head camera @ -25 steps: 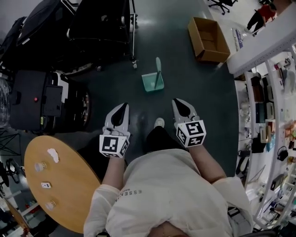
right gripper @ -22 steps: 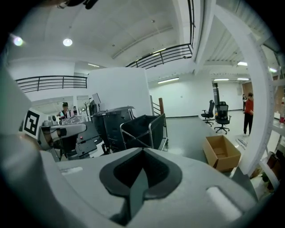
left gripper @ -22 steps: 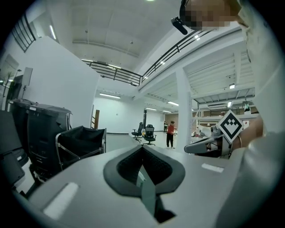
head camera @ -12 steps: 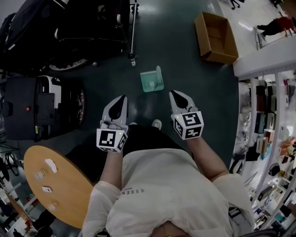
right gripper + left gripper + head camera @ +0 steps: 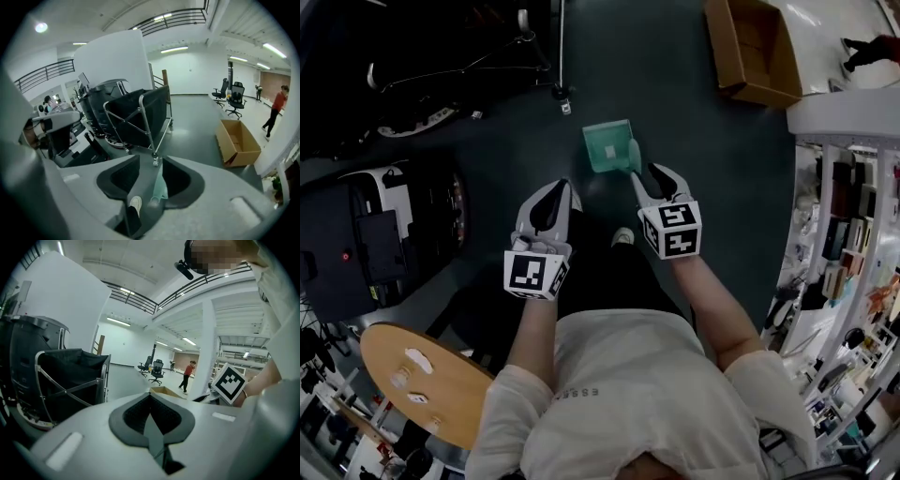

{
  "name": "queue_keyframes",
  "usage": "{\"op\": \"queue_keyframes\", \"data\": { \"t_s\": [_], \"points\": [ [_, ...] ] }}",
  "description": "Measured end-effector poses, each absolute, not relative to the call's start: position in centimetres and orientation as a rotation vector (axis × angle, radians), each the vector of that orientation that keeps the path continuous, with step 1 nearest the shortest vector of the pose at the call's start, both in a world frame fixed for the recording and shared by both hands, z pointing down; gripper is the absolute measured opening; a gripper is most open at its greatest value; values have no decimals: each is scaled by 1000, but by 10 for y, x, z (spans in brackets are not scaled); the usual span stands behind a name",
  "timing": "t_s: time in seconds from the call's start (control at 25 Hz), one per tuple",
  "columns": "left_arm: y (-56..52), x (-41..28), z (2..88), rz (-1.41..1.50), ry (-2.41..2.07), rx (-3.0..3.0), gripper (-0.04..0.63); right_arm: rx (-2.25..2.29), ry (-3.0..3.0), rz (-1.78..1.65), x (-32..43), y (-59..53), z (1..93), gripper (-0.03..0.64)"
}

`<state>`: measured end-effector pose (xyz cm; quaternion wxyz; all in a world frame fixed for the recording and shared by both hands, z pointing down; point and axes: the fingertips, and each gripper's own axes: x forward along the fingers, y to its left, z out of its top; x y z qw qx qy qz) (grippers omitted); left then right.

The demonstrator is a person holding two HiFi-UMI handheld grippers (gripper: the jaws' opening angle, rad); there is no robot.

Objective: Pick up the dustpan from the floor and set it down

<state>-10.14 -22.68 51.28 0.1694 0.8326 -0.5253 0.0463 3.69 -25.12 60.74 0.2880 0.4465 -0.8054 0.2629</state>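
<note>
Head view shows the teal dustpan (image 5: pixel 607 145) on the dark floor (image 5: pixel 703 131) at twelve o'clock from the person, with its handle running back toward the right gripper (image 5: pixel 659 173). That gripper reaches down and stops just short of the handle. The left gripper (image 5: pixel 553 187) hangs beside it at nine o'clock, well clear of the pan.

In the right gripper view the right gripper (image 5: pixel 157 161) has its fingers spread. They have just been opening, and the dustpan (image 5: pixel 160 185) stands in the gap close by the right-hand pad. I cannot tell whether it touches that pad. A light shoe (image 5: pixel 136 205) shows lower in the same gap.

In the left gripper view the left gripper (image 5: pixel 150 399) has its fingers pressed together at the tips, with nothing between them.

A cardboard box (image 5: pixel 755 47) lies open at one o'clock, and a round wooden table (image 5: pixel 422 380) sits at eight o'clock.
</note>
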Motion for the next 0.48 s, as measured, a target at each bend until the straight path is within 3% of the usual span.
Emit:
{"op": "queue_keyframes", "data": {
  "t_s": [0.12, 0.2, 0.48],
  "points": [
    [-250, -111, 539, 180, -1479, 2347, 17, 1180, -2051, 777, 36, -266, 651, 208],
    [-266, -119, 555, 198, -1484, 2330, 17, 1172, -1993, 839, 36, -277, 682, 233],
    [-290, -132, 597, 217, -1443, 2305, 17, 1170, -1863, 921, 32, -296, 751, 242]
  ]
}}
